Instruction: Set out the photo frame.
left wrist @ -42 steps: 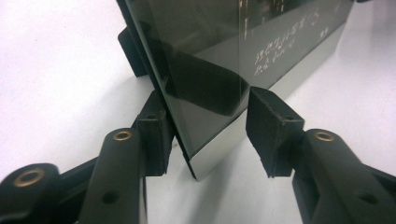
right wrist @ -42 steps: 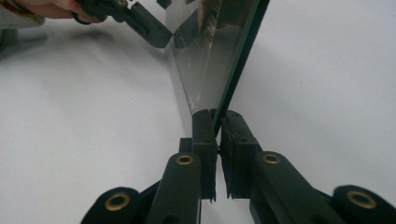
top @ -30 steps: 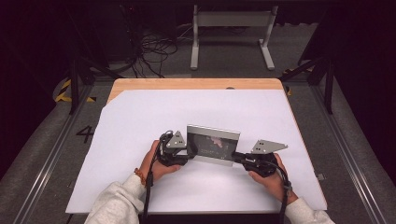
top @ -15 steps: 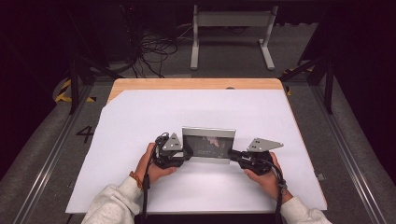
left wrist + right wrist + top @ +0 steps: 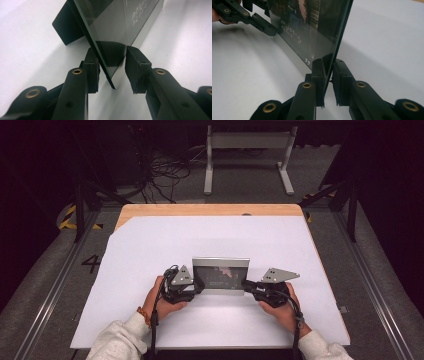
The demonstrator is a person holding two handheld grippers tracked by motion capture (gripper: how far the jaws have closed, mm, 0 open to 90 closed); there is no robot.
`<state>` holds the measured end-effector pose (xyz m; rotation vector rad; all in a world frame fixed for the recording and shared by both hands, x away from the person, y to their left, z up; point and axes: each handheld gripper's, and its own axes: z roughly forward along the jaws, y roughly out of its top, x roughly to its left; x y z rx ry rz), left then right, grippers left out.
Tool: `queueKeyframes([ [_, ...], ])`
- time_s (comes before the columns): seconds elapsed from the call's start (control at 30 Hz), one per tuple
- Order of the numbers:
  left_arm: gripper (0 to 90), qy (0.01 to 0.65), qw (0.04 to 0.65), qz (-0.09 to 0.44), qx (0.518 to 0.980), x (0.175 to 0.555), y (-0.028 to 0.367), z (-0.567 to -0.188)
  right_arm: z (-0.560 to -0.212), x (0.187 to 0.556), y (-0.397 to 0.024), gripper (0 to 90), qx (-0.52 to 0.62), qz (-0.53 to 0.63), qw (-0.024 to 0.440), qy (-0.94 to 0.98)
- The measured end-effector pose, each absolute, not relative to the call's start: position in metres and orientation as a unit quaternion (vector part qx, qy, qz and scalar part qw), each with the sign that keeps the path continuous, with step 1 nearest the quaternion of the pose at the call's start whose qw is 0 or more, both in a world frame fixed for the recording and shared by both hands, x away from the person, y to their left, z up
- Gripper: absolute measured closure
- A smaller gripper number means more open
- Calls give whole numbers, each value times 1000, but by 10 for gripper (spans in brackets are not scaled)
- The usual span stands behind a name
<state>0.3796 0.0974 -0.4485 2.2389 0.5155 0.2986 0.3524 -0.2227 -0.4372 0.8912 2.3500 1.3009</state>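
Observation:
A picture frame (image 5: 220, 275) with dark glass and a silver rim stands upright on the white table (image 5: 150, 250), near its front middle. My left gripper (image 5: 200, 287) holds its left end and my right gripper (image 5: 245, 284) its right end. In the left gripper view the frame's edge (image 5: 117, 25) sits between the jaws (image 5: 111, 50): one pad lies on the back, the other meets the glass at its far tip. A black back stand (image 5: 66, 27) props the frame. In the right gripper view both pads (image 5: 327, 61) clamp the frame's edge (image 5: 312, 30), and the left gripper (image 5: 270, 31) shows at the far end.
A white sheet covers the table, with a wooden strip (image 5: 200, 210) bare at the far edge. Behind the table are floor cables (image 5: 160, 170) and a grey metal stand (image 5: 247, 140). Rails run along both sides of the table.
The frame has shifted slightly left and turned squarer to the camera. Both grippers stay at its ends.

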Motion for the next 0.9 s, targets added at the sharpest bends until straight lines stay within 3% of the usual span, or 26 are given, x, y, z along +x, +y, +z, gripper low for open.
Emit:
queueKeyframes([
  [0.9,619,204,400,127,885,380,95,-451,-437,352,-222,808,306,448,156,825],
])
